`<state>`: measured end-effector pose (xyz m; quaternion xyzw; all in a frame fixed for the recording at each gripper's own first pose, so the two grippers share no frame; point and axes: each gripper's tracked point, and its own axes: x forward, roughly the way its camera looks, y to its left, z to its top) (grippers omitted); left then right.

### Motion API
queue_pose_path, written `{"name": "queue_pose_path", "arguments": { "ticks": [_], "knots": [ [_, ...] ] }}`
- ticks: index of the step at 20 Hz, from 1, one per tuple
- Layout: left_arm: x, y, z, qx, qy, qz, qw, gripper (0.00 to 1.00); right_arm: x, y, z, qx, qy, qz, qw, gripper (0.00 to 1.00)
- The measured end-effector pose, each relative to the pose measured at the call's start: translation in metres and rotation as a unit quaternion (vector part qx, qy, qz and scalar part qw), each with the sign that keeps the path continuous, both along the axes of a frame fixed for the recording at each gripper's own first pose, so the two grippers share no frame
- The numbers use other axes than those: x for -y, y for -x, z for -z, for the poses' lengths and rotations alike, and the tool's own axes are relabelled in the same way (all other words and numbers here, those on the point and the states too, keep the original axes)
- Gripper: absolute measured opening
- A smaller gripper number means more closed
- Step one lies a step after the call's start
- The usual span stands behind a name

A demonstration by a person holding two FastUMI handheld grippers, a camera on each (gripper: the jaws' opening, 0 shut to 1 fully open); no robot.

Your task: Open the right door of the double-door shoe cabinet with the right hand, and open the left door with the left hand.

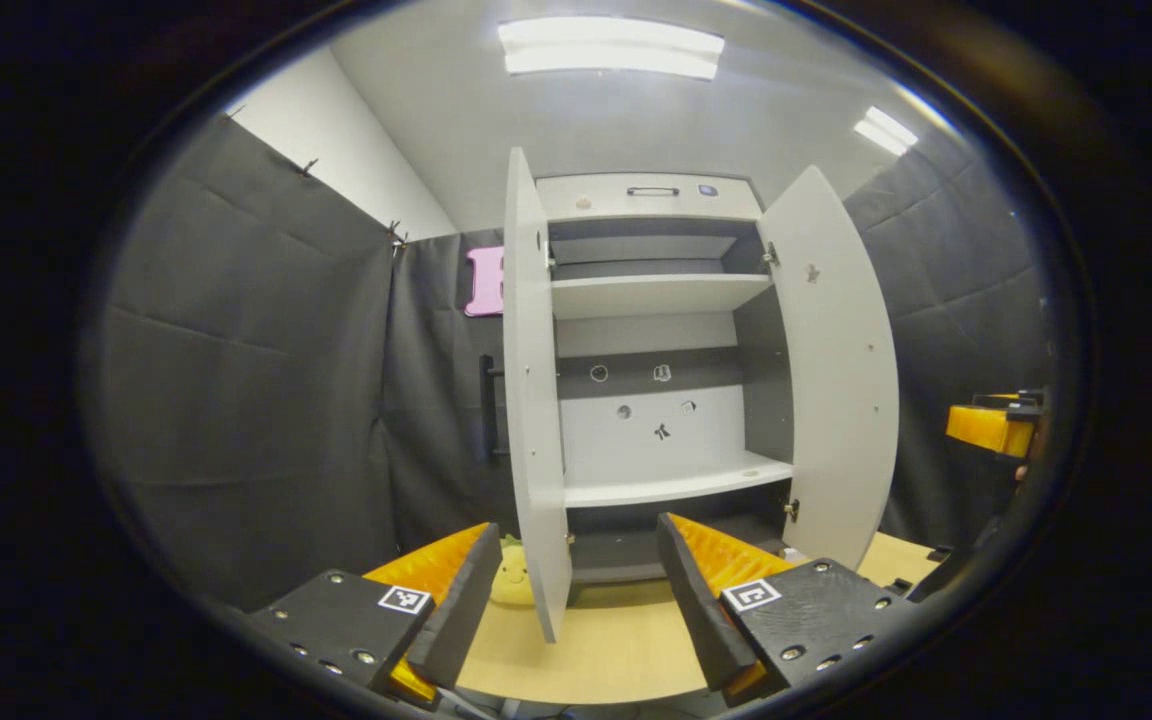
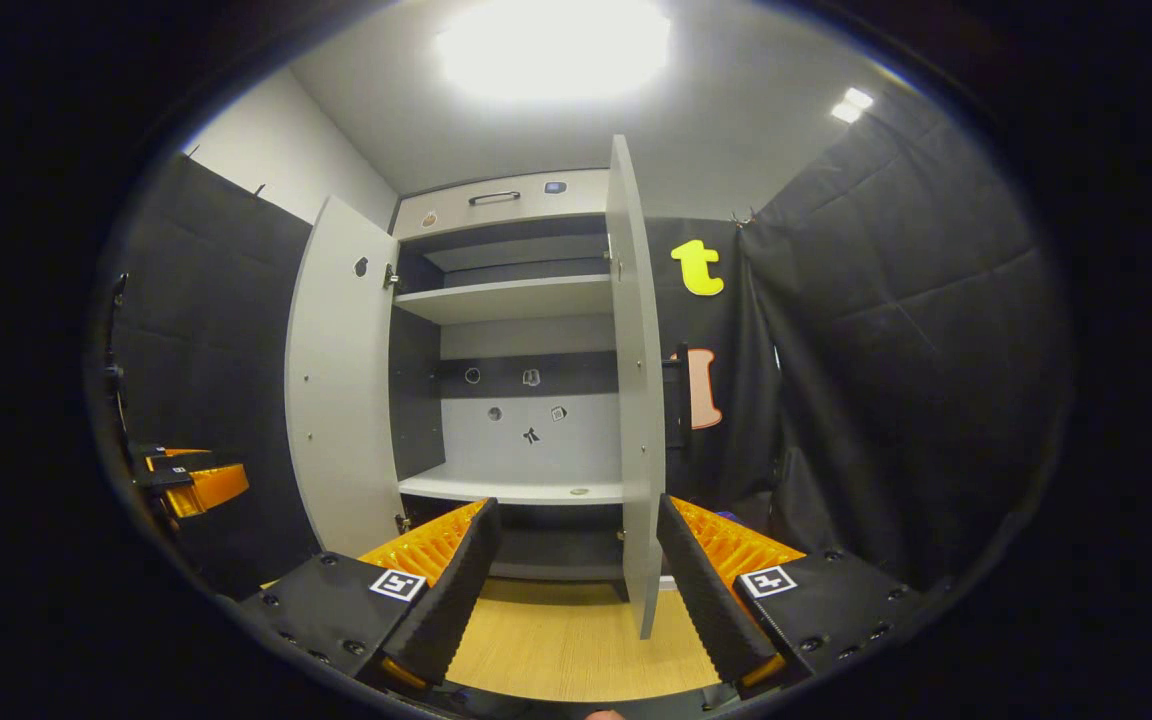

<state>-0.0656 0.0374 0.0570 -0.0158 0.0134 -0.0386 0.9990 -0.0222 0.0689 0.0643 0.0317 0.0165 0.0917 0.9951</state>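
Both doors of the shoe cabinet (image 1: 651, 300) stand swung out. Left gripper (image 1: 576, 600) has fingers apart, left door (image 1: 533, 400) edge-on between them, not touched. Right gripper (image 2: 576, 595) likewise spread, right door (image 2: 636, 400) edge between its fingers, no contact.

From my left gripper view, the left door (image 1: 533, 400) covers most of a yellow plush toy (image 1: 513, 582) on the counter (image 1: 616, 640) and all but a bit of the black handle (image 1: 487, 405). I cannot make out the small marks on the cabinet back panel (image 1: 651, 420). The right gripper (image 1: 986, 425) is cut off at the picture's edge; jaw state unreadable.
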Motion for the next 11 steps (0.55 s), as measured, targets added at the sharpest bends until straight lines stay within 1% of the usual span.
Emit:
{"name": "queue_pose_path", "arguments": {
  "ticks": [4,5,6,7,9,10,11],
  "knots": [
    [-0.005,0.001,-0.005,0.013,-0.001,-0.011,1.0,0.9,0.0,-0.001,0.001,-0.001,0.001,0.001,1.0,0.93],
    [-0.005,0.001,-0.006,0.015,0.0,-0.013,1.0,0.9,0.0,-0.001,0.0,0.0,0.002,0.002,1.0,0.98],
    [-0.008,0.001,-0.005,0.016,0.001,-0.016,1.0,0.89,-0.001,-0.002,0.0,0.001,0.002,0.002,1.0,0.98],
    [-0.01,0.001,-0.007,0.019,0.001,-0.021,1.0,0.89,-0.002,-0.002,-0.001,0.001,0.003,0.002,1.0,0.93],
    [-0.014,0.001,-0.009,0.024,0.003,-0.029,0.999,0.89,-0.001,-0.002,-0.002,0.005,0.006,0.005,1.0,0.93],
    [-0.016,0.001,-0.009,0.025,0.002,-0.032,0.999,0.9,-0.001,-0.003,-0.003,0.006,0.007,0.005,1.0,0.98],
    [-0.016,0.001,-0.01,0.025,0.002,-0.032,0.999,0.9,-0.001,-0.002,-0.002,0.007,0.007,0.005,1.0,0.93]
  ]
}}
